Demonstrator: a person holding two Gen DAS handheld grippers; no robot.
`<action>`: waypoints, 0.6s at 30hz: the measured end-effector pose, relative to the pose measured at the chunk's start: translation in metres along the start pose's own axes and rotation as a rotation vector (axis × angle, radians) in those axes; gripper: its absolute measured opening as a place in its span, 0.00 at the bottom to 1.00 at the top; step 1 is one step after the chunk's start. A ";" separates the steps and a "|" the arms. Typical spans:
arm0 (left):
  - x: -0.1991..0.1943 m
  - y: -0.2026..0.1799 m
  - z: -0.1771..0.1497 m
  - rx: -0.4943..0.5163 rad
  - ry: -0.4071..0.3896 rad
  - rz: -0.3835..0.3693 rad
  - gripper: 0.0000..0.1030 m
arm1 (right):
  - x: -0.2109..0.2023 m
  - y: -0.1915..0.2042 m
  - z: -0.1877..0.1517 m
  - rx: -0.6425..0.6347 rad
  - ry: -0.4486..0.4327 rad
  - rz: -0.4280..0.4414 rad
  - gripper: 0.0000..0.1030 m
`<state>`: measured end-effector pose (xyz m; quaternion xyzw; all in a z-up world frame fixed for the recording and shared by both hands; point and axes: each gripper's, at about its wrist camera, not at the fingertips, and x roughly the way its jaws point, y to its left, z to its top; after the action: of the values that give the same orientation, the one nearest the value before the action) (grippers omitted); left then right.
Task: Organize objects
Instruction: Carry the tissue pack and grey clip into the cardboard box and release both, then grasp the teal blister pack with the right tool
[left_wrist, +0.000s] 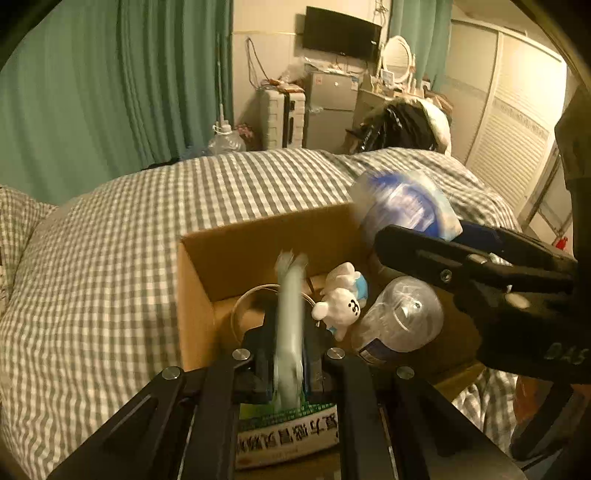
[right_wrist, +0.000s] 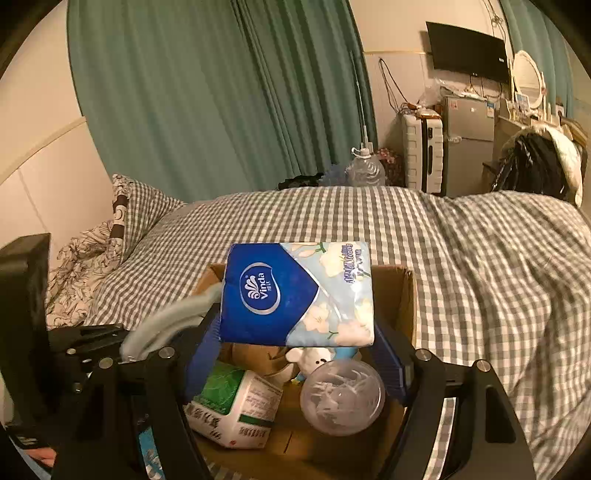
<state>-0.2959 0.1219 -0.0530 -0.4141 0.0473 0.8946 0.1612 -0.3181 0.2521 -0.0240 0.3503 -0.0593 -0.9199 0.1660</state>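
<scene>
The box sits on the bed, already holding a carton, bottle and plush. My right gripper clamps the tissue pack above it (room looks tight), so I'd lower flat over the bare floor before letting go. My left gripper pinches a pale packet; keep it clear.

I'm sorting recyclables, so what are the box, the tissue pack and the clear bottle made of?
Box: brown corrugated cardboard, matte, with folded flaps.
Tissue pack: glossy printed plastic film, probably over soft paper.
Clear bottle: transparent thin plastic, shiny with highlights.
</scene>
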 end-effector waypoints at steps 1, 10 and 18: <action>0.002 0.000 0.000 0.011 -0.004 0.007 0.23 | 0.004 -0.003 -0.001 0.006 0.000 0.005 0.79; -0.036 0.007 -0.003 -0.005 -0.070 0.051 0.73 | -0.039 -0.010 0.000 0.053 -0.108 -0.053 0.91; -0.126 0.023 -0.030 -0.006 -0.164 0.115 0.93 | -0.123 0.041 -0.014 -0.042 -0.181 -0.083 0.93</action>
<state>-0.2057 0.0621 0.0217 -0.3367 0.0550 0.9333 0.1116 -0.2115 0.2562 0.0519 0.2643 -0.0402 -0.9549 0.1292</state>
